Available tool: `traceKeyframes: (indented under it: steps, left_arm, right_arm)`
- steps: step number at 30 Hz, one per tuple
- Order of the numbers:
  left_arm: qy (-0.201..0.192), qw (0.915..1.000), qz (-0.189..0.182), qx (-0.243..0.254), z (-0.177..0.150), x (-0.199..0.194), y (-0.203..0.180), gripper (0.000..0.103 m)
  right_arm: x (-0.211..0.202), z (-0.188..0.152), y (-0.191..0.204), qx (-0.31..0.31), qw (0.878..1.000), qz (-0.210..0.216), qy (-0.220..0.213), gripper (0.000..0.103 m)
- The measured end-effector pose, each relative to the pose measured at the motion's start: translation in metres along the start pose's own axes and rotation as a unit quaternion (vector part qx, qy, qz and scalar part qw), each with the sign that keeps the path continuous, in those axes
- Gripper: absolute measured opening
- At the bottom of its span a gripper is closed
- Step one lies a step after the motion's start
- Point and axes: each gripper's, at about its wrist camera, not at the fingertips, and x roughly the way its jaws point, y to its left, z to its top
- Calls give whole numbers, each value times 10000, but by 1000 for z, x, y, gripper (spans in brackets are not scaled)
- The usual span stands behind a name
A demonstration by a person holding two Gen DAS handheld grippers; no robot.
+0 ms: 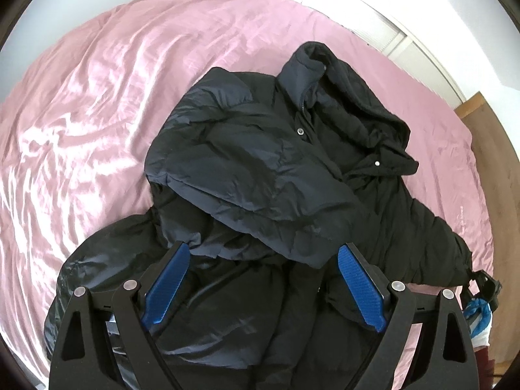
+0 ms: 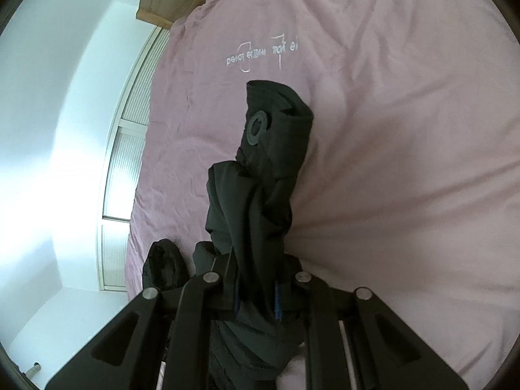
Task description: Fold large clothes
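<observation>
Pink bedsheet (image 1: pixel 81 104) is taking up pretty much the whole background, with a bright window wall glowing behind it; the black puffer jacket (image 1: pixel 276 169) is sprawling across the middle of the bed, hood pointing toward 1 o'clock in the left wrist view and one sleeve already lying folded across the chest; the left gripper (image 1: pixel 263 279) is hovering over the lower hem with its blue pads (image 1: pixel 360 286) standing wide apart and nothing between them, so it's not gripping anything; the right gripper (image 2: pixel 256 295) is pinching down tight on a bunched strip of the jacket, and the cuff (image 2: pixel 276 123) with a round snap on it is sticking out toward 12 o'clock past the fingertips in the right wrist view; judging by the puffy quilting and shiny shell, I'm guessing it's going to be light but bulky, slippery and springy, wanting to puff back open after each fold; probably best grabbing at the cuffs, hem corners or seams where the fabric is thinner, since a fat padded section is likely slipping out of the pads.
</observation>
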Motion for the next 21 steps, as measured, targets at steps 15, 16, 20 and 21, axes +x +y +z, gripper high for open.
traceKeyframes:
  steps: [15, 16, 20, 21]
  left_arm:
    - [-113, 9995, -214, -205, 6, -14, 38, 92]
    - [-148, 9994, -208, -219, 7, -18, 43, 92]
    - [-233, 9991, -187, -304, 9, -26, 60, 92]
    - [-241, 9990, -178, -338, 9, -27, 66, 92]
  right_arm:
    - [-14, -38, 85, -1093, 9928, 487, 107, 7]
    - [-14, -42, 91, -1207, 9912, 529, 152, 7]
    - [-8, -70, 119, -1759, 9812, 682, 412, 7]
    - [-7, -76, 123, -1867, 9789, 688, 471, 7]
